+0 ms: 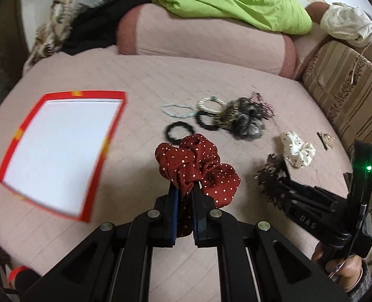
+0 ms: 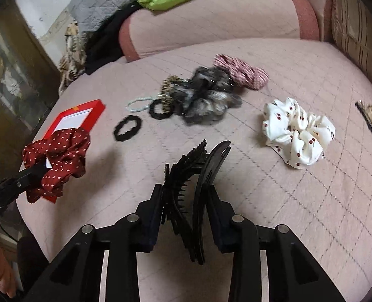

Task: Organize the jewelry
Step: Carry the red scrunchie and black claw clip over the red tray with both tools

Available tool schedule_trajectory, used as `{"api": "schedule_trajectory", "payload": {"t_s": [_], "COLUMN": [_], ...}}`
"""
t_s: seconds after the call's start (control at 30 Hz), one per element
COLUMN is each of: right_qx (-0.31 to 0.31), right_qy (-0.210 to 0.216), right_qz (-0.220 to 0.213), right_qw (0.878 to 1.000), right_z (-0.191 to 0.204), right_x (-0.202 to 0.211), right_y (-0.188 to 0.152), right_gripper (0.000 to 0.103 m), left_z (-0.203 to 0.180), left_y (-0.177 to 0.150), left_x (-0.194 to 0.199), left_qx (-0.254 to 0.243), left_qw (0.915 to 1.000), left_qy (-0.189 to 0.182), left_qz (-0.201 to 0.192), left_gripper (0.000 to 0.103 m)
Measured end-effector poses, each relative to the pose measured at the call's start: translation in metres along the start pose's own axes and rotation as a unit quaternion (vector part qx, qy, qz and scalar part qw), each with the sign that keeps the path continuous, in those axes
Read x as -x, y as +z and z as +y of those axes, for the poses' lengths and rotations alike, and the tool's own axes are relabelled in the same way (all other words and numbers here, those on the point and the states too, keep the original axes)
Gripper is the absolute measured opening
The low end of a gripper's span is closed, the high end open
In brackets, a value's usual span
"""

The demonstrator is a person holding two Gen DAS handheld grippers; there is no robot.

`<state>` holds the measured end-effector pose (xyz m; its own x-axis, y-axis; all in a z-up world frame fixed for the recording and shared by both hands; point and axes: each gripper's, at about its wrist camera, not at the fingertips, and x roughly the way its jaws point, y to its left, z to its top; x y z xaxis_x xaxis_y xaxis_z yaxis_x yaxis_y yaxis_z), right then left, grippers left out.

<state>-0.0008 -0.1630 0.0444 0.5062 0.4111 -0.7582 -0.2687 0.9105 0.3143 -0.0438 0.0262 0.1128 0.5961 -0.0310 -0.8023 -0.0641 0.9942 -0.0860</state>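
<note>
On quilted pink bed [image 1: 160, 80], left gripper [image 1: 185, 193] fingers pinching satiny red polka-dot scrunchie [image 1: 198, 166], right gripper [image 2: 186, 196] fingers clamping toothed black plastic hair claw [image 2: 193, 176], red-rimmed box [image 1: 60, 151] nearby.

A red polka-dot scrunchie [image 1: 198, 166] is pinched between the fingers of the left claw [image 1: 185, 193] above the pink quilted bed [image 1: 140, 80]. A red-rimmed white tray [image 1: 60, 151] is seen to its left. A dark hair clip [image 1: 270, 176] is held by the right claw [image 1: 281, 183], beside a white scrunchie [image 1: 297, 152].
</note>
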Motion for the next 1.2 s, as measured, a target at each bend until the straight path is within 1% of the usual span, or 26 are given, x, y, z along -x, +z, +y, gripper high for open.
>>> {"api": "schedule_trajectory", "payload": {"t_s": [0.07,0.23,0.43,0.57,0.67,0.8,0.9,1.0,1.1,1.2], "right_qx": [0.014,0.034,0.048,0.045,0.040,0.040,0.037,0.036,0.053,0.072], "right_qy": [0.004,0.015,0.013,0.009,0.005,0.002,0.015,0.042,0.068,0.103], "right_qz": [-0.009,-0.013,-0.026,-0.028,-0.025,-0.013,-0.008,-0.007,0.001,0.020], "right_qw": [1.000,0.999,0.998,0.999,0.999,0.999,0.999,0.998,0.996,0.992], "right_z": [0.011,0.029,0.038,0.036,0.034,0.041,0.051,0.071,0.100,0.138], "right_x": [0.003,0.003,0.009,0.009,0.006,0.004,0.009,0.018,0.016,0.002], "right_y": [-0.002,-0.007,-0.014,-0.016,-0.019,-0.024,-0.023,-0.016,-0.006,0.012], "right_gripper": [0.037,0.037,0.037,0.037,0.037,0.037,0.037,0.037,0.037,0.037], "left_z": [0.012,0.033,0.039,0.048,0.063,0.086,0.115,0.143,0.181,0.223], "left_y": [-0.004,-0.008,-0.011,-0.013,-0.013,-0.016,-0.016,-0.014,-0.009,0.000], "left_x": [0.010,0.036,0.055,0.058,0.058,0.052,0.046,0.045,0.039,0.031], "left_qx": [0.009,0.031,0.038,0.048,0.060,0.065,0.076,0.087,0.102,0.132], "left_qw": [0.9999,0.9985,0.9972,0.9964,0.9954,0.9935,0.9915,0.9895,0.9862,0.9814], "left_qy": [0.011,0.040,0.053,0.058,0.063,0.086,0.101,0.112,0.127,0.137], "left_qz": [-0.003,-0.019,-0.037,-0.039,-0.040,-0.037,-0.030,-0.030,-0.029,-0.022], "left_gripper": [0.008,0.008,0.008,0.009,0.009,0.009,0.009,0.009,0.009,0.009]}}
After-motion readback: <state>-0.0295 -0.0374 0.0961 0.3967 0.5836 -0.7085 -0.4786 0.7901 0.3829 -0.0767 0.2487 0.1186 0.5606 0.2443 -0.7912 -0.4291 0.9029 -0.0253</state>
